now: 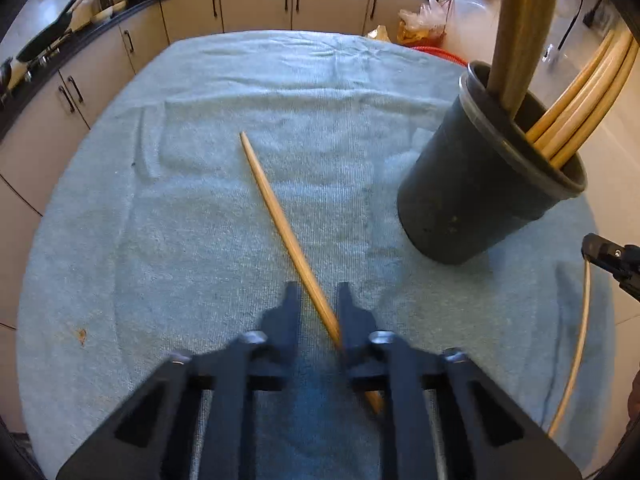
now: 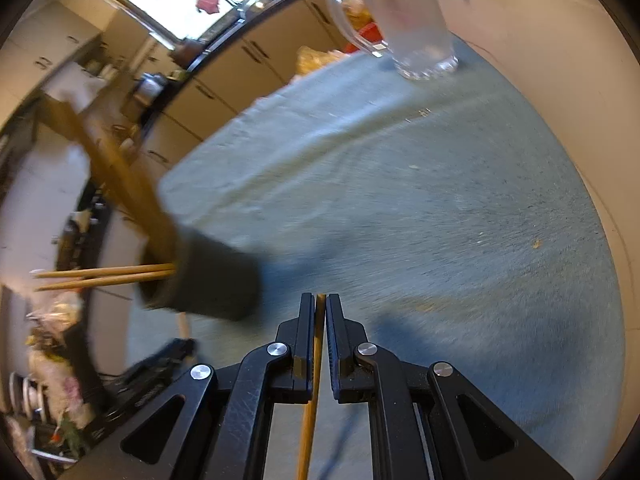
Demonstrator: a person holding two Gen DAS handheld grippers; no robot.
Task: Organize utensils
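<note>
Jaws of left gripper (image 1: 318, 292) parted around a chopstick (image 1: 276, 208), seemingly ungripped, right gripper (image 2: 320, 300) clamping another chopstick (image 2: 314, 380).

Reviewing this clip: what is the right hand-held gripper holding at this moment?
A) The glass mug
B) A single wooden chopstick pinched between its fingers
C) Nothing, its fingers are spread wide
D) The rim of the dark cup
B: in the right wrist view the right hand-held gripper has its fingers closed on a thin wooden chopstick, while the dark cup and the glass mug stand apart from it on the towel.
</note>
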